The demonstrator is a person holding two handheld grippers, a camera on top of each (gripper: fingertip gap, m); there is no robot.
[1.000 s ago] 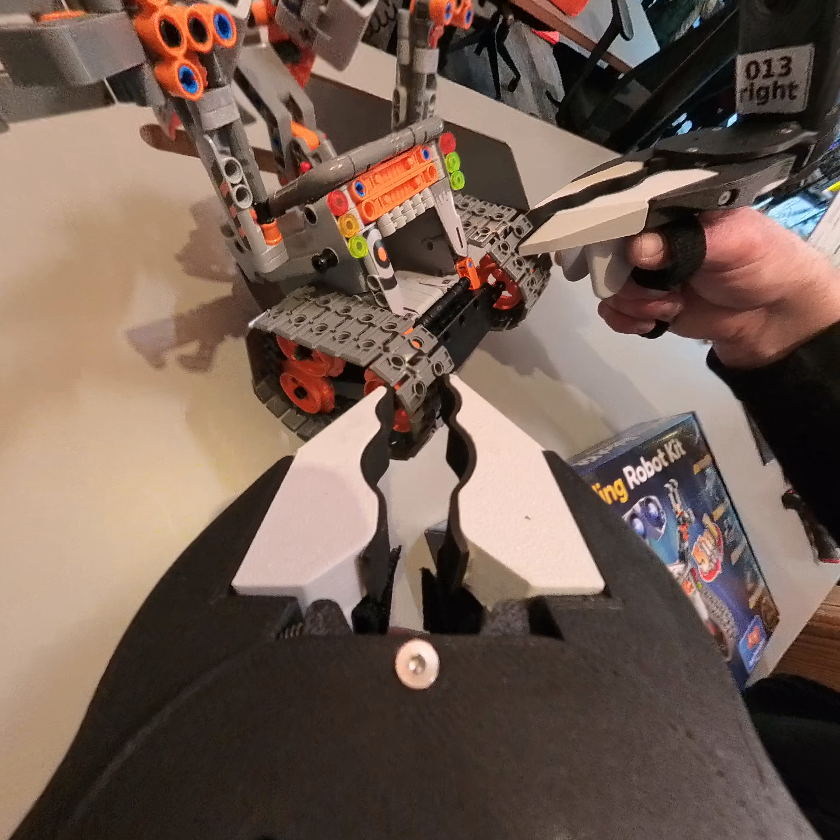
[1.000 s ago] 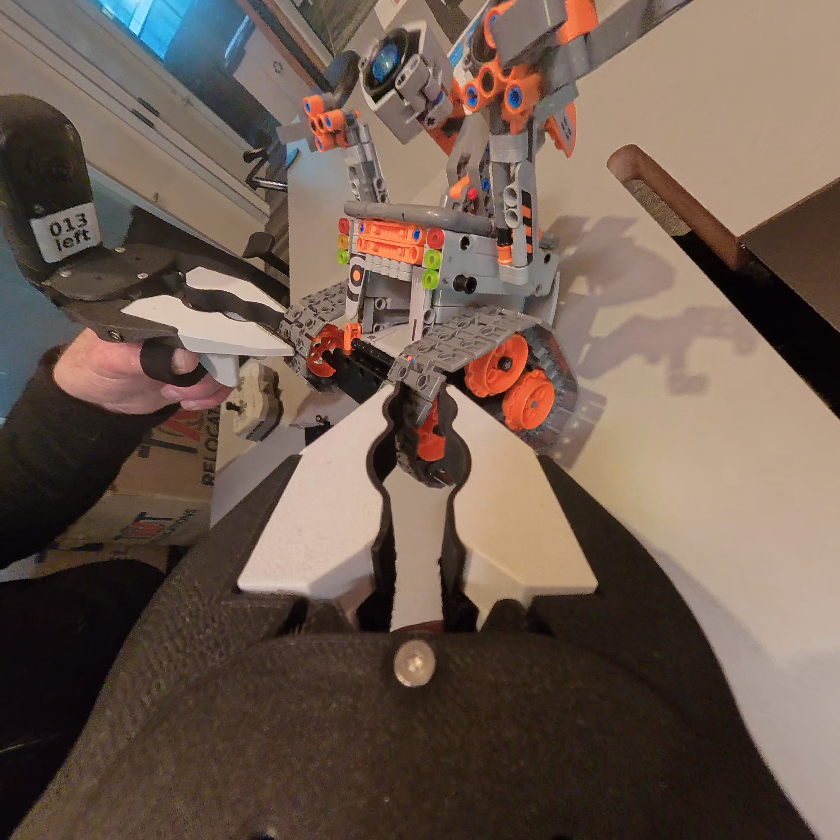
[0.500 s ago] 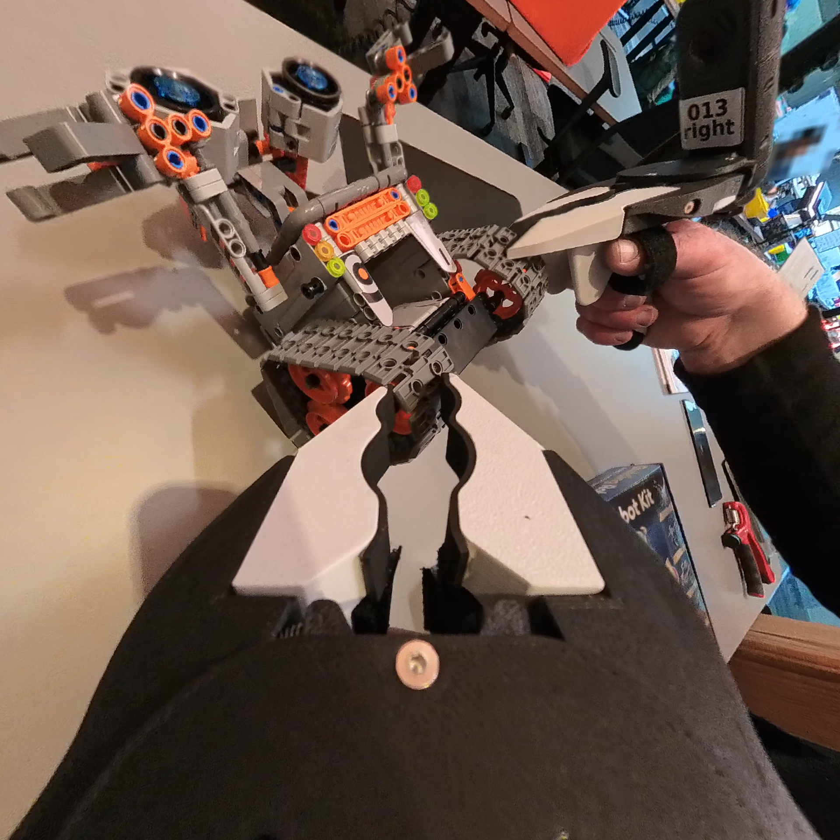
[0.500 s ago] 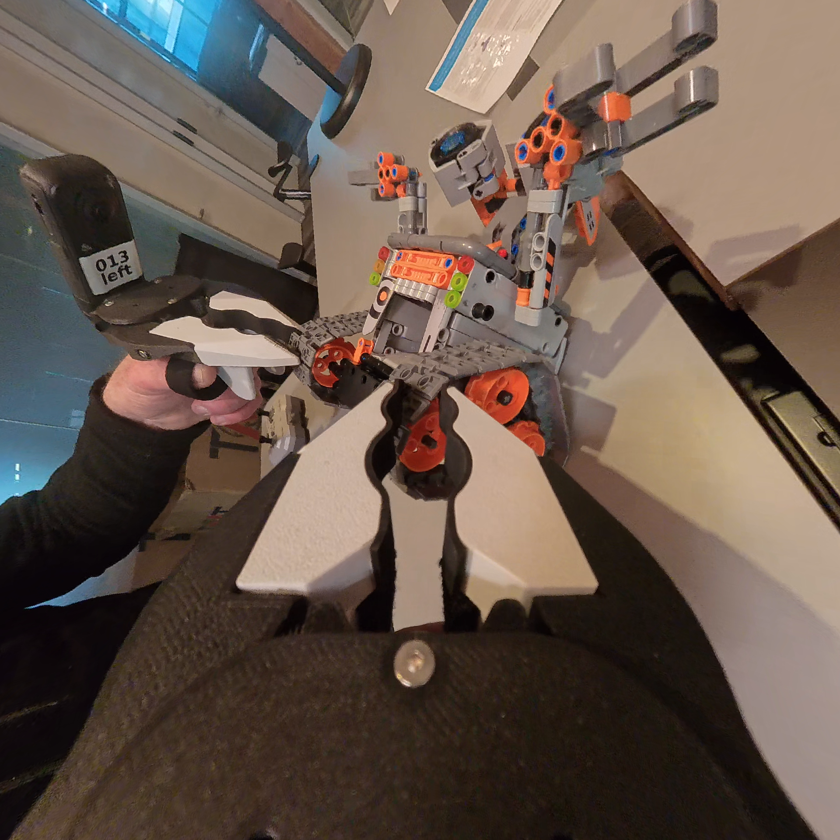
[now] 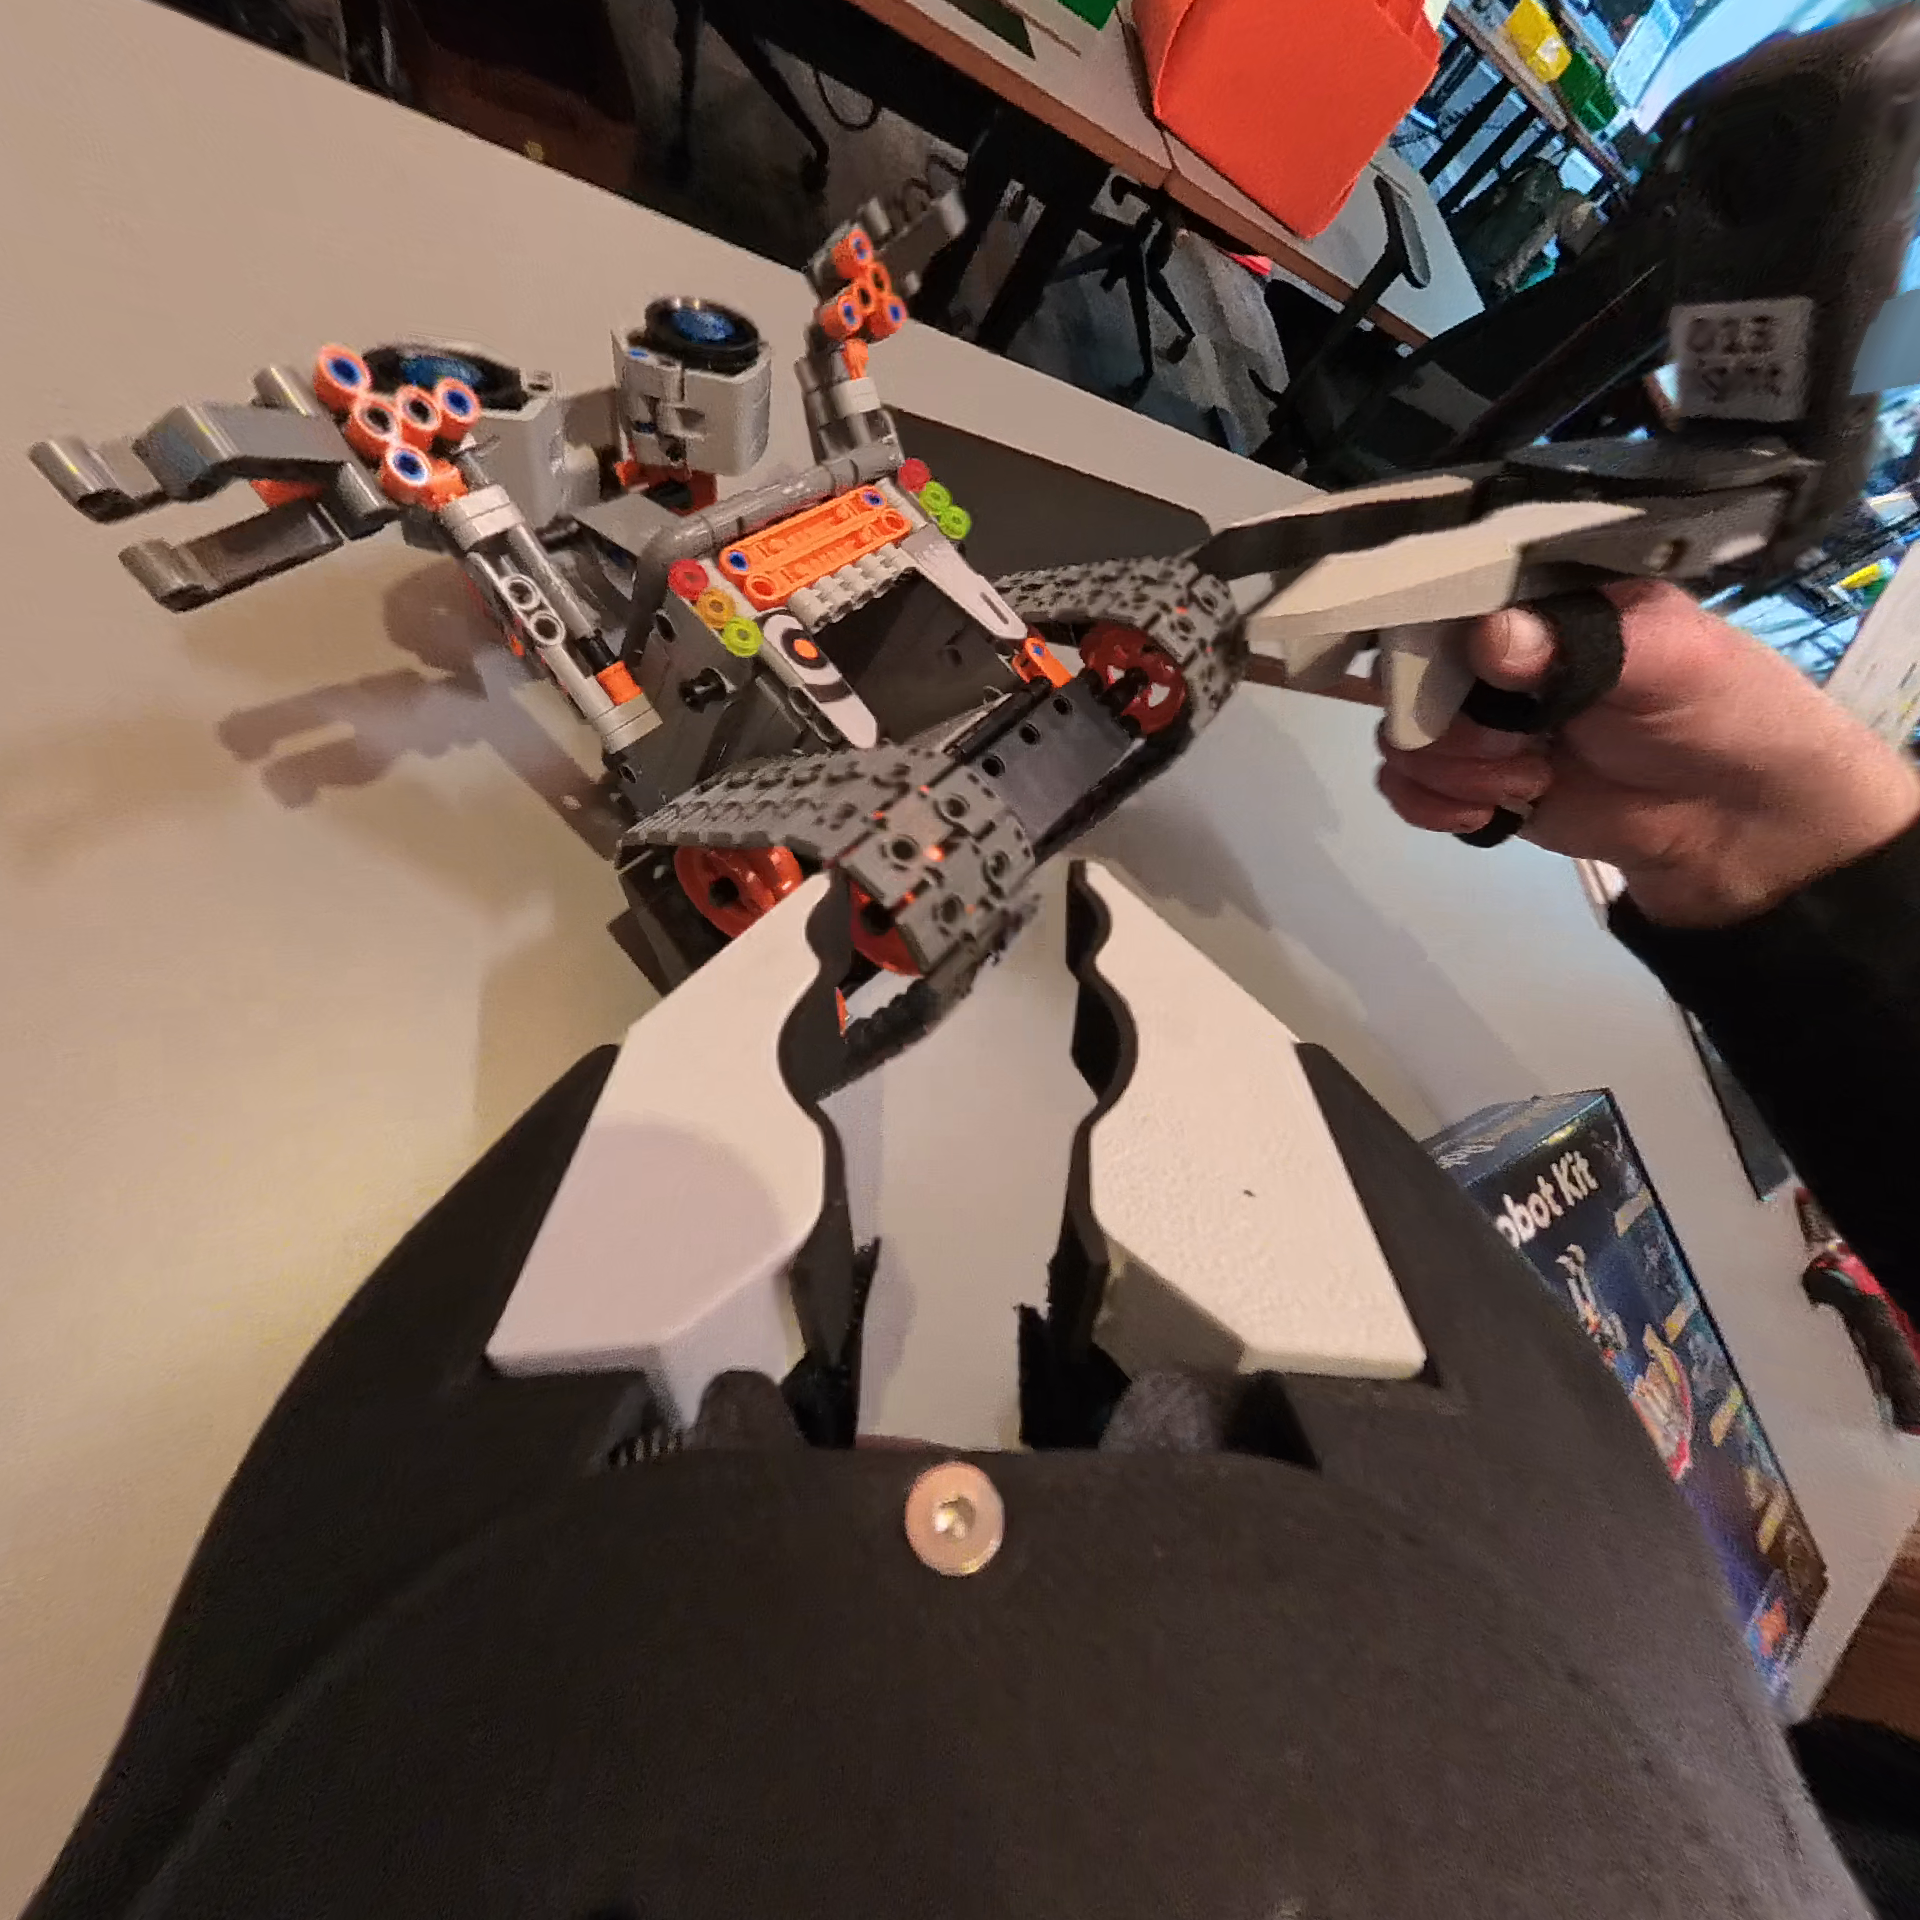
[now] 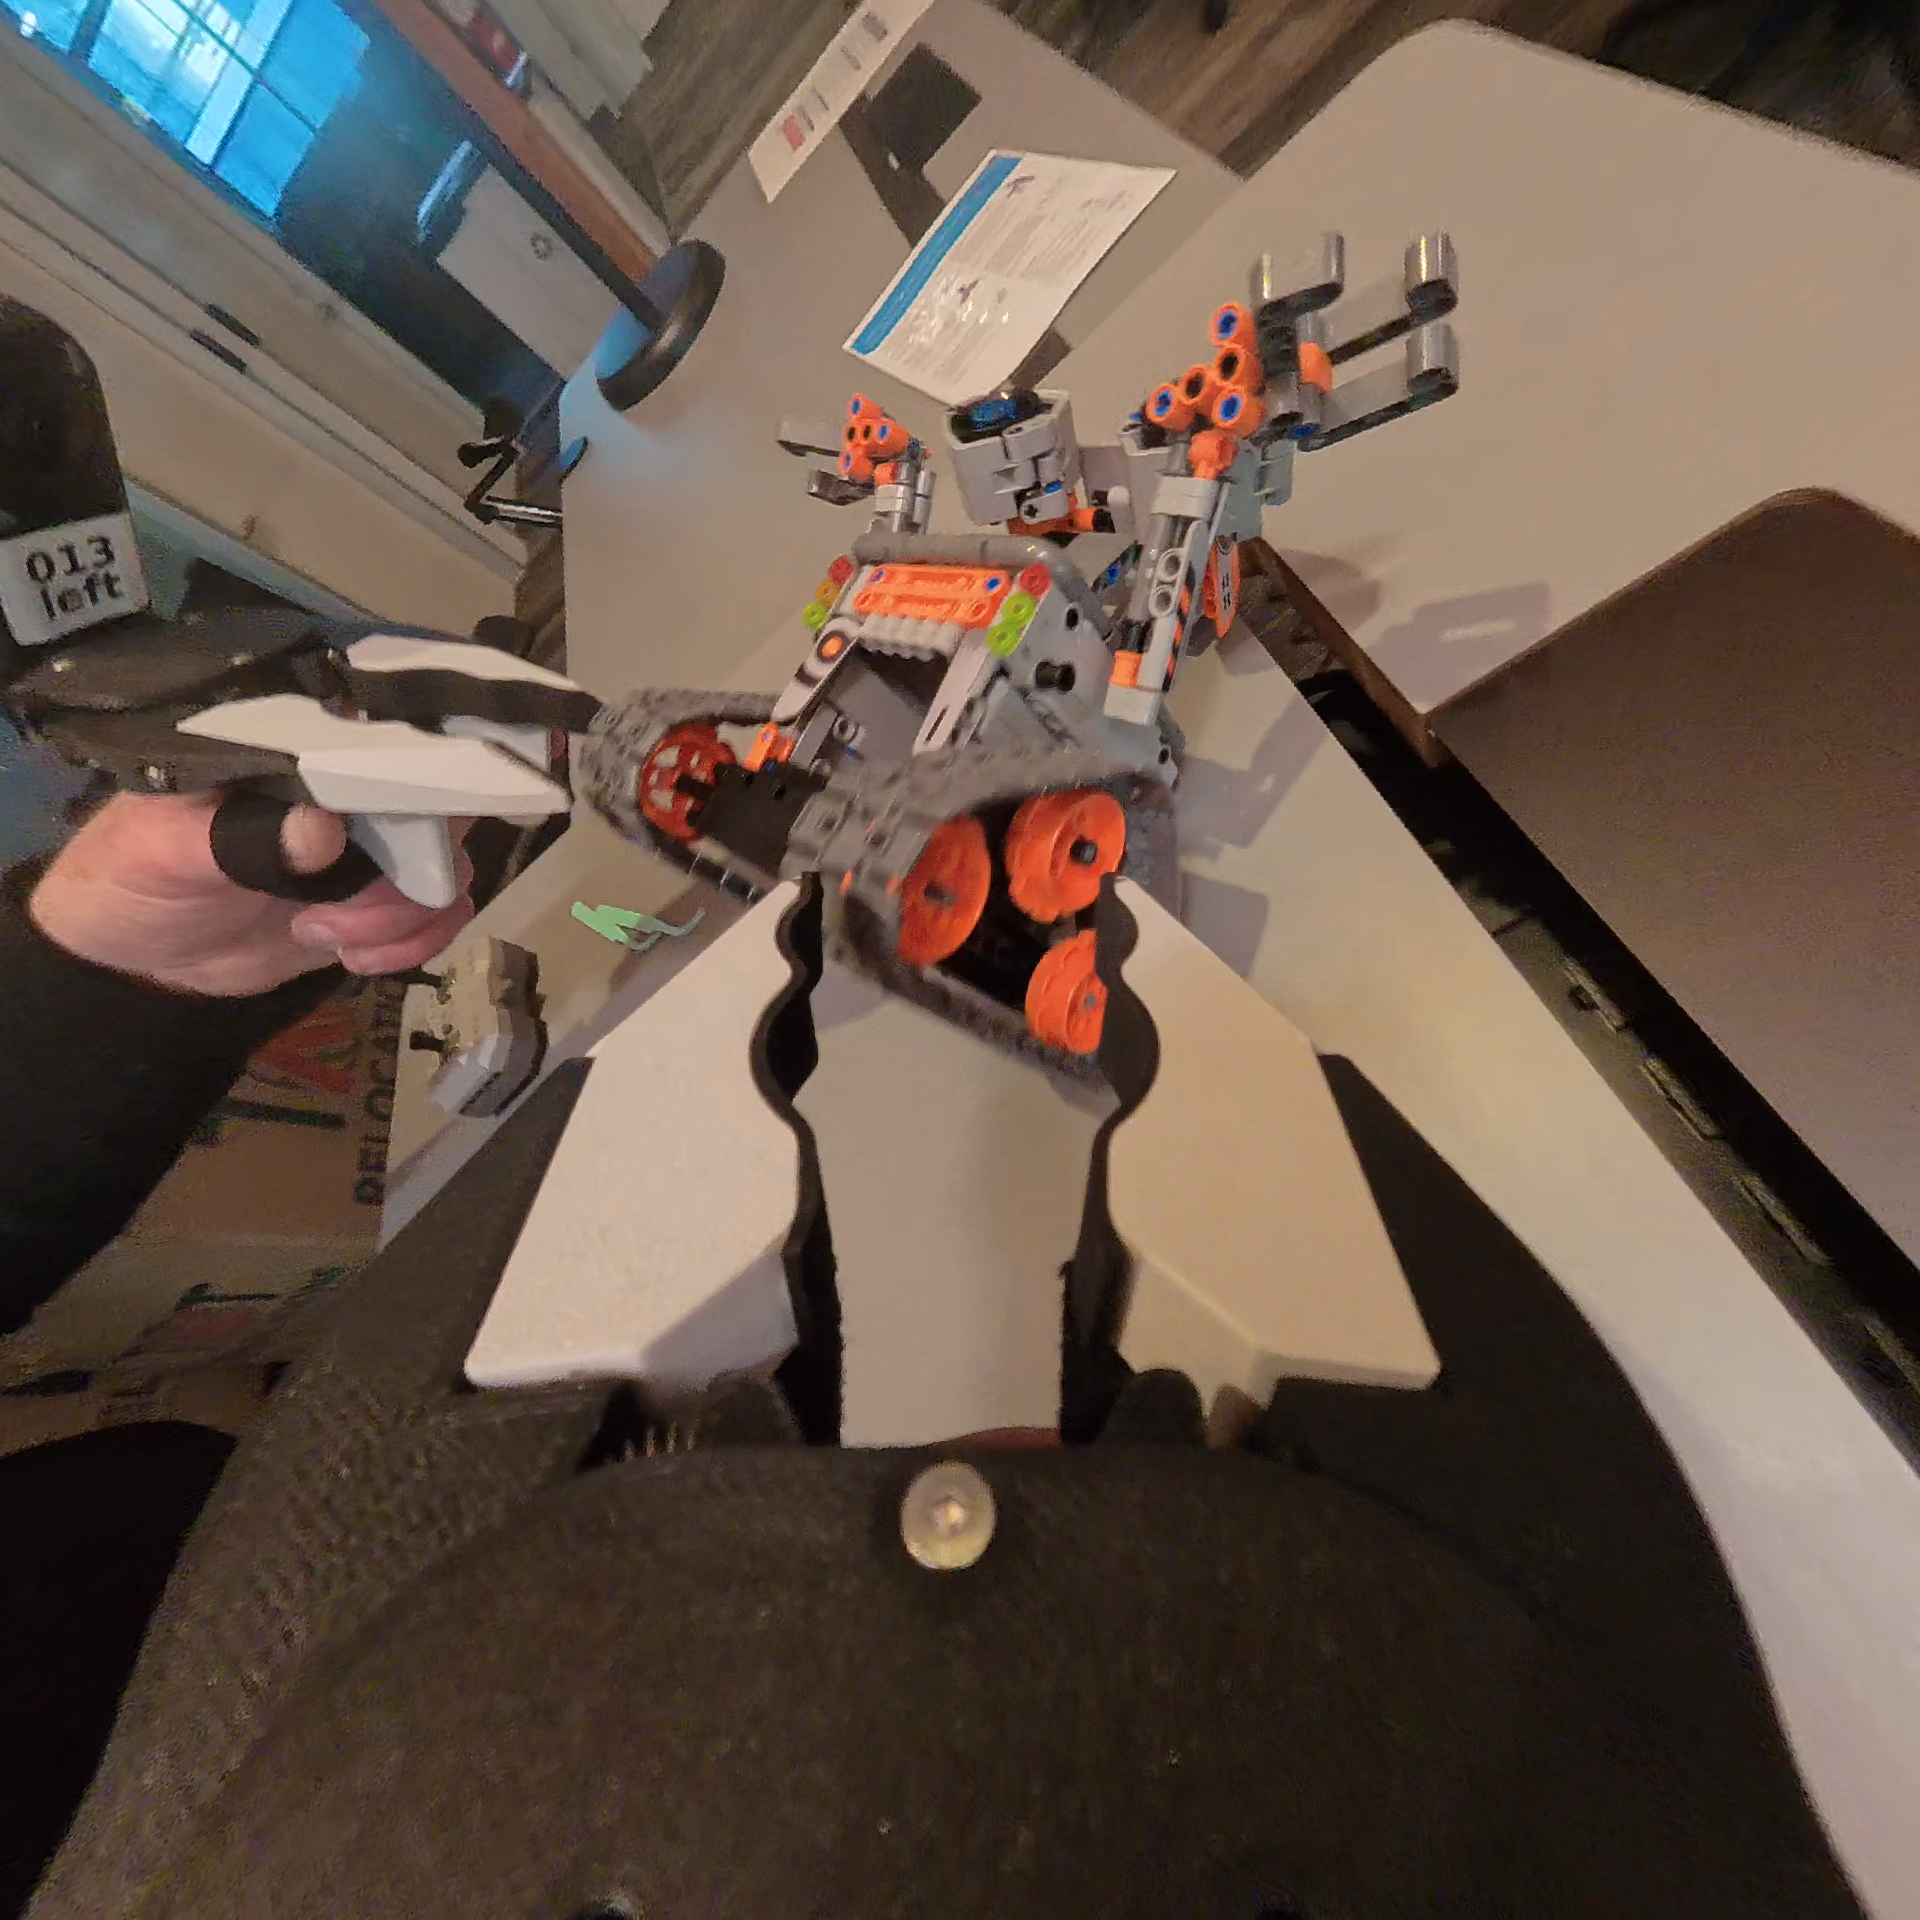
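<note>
A grey and orange tracked toy robot [image 5: 831,582] built of bricks sits tilted on the pale table [image 5: 260,935]. My left gripper [image 5: 948,883] is open. The rear end of one grey track [image 5: 935,862] lies between its fingers, against the left pad and clear of the right one. My right gripper [image 6: 958,888] is open, and the other track with its orange wheels [image 6: 1060,852] lies loose between its spread fingers. The robot also shows in the right wrist view [image 6: 935,623]. Each gripper shows in the other's view, fingers spread at a track end: the right gripper [image 5: 1236,603] and the left gripper [image 6: 561,748].
A blue kit box [image 5: 1621,1351] and a red tool [image 5: 1860,1309] lie off the table's right edge. A printed sheet [image 6: 997,270] lies behind the robot. A gap [image 6: 1558,987] runs between the tables on the right. A small green piece [image 6: 623,920] and a grey block [image 6: 483,1029] lie left.
Both grippers were shut on the robot's track ends and have now opened. The robot has tipped and shifted between the fingers, and is blurred in the right wrist view.
</note>
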